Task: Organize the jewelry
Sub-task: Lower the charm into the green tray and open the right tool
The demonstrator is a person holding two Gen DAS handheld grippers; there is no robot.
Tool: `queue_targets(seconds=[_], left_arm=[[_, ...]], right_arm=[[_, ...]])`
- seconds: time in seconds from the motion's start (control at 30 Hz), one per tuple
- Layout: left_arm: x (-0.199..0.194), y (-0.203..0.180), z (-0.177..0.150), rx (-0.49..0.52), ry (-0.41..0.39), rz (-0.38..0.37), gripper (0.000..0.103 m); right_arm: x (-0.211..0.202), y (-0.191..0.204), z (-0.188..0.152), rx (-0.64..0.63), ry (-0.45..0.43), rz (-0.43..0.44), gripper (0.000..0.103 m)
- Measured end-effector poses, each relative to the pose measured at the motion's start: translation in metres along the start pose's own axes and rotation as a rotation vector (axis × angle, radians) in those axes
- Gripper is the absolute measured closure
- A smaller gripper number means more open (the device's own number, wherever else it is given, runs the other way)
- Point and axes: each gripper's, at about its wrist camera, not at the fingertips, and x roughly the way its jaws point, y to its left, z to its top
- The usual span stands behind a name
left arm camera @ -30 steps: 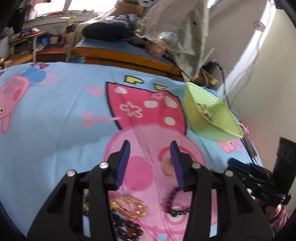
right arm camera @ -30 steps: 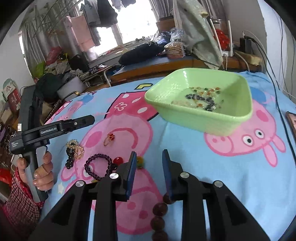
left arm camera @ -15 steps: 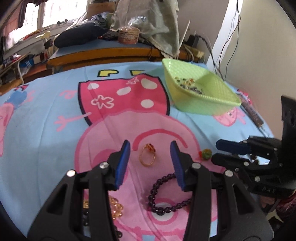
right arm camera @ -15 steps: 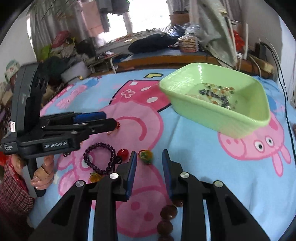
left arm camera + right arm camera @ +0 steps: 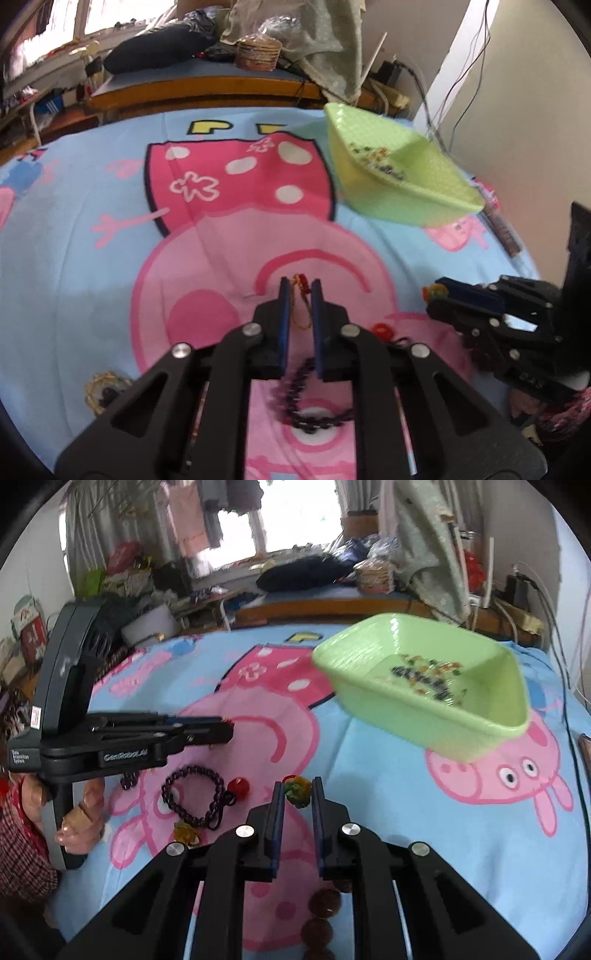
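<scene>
My left gripper (image 5: 300, 286) has closed around a thin gold ring with a red stone (image 5: 300, 295) on the cartoon bedsheet; the ring sits between the blue pads. It also shows in the right wrist view (image 5: 221, 731). My right gripper (image 5: 298, 786) has its pads on either side of a small green-yellow bead charm (image 5: 297, 789), nearly shut on it. A green plastic basket (image 5: 480, 723) holding several beaded pieces sits at the right, also in the left wrist view (image 5: 436, 201). A dark purple bead bracelet with a red bead (image 5: 195, 797) lies between the grippers.
A gold flower-shaped piece (image 5: 101, 391) lies at the sheet's left front. Large brown beads (image 5: 321, 915) lie under my right gripper, and an amber piece (image 5: 186, 834) by the purple bracelet. A wooden bed frame (image 5: 207, 86) with clutter lies behind.
My left gripper moved forward over the gold ring and its jaws narrowed around it. My right gripper moved onto the green-yellow charm and its jaws narrowed too.
</scene>
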Motion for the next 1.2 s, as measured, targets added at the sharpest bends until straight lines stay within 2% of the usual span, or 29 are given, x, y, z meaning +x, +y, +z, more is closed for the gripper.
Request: queue_targets(seconds=[0.3,0.47,0.7,0.87,1.1,1.17,1.2], left_arm=[[-0.016,-0.019,0.025,-0.036,-0.047,-0.144,0.093],[-0.015,-0.033,0.051,-0.031,-0.062,-0.185,0.093],[-0.002,-0.07,0.088,0.06,-0.066,-0.203,0.093],[0.027,-0.085,0.105,0.08,-0.023,-0.194,0.093],[0.051,-0.09,0.111,0.083,0.011,-0.176,0.093],[0.057,-0.09,0.113,0.082,0.02,-0.163,0.093],[0.062,-0.091,0.114,0.081,0.024,-0.138,0.089]], right_arm=[[-0.025,-0.029,0.016,0.13,-0.115,0.03,0.103],[-0.036,-0.05,0.027,0.204,-0.171,0.047,0.103],[-0.052,-0.086,0.04,0.255,-0.243,-0.021,0.103],[-0.043,-0.098,0.046,0.263,-0.238,-0.041,0.103],[-0.027,-0.103,0.046,0.276,-0.214,-0.038,0.103],[-0.023,-0.106,0.048,0.287,-0.216,-0.031,0.103],[-0.019,-0.106,0.05,0.287,-0.209,-0.034,0.103]])
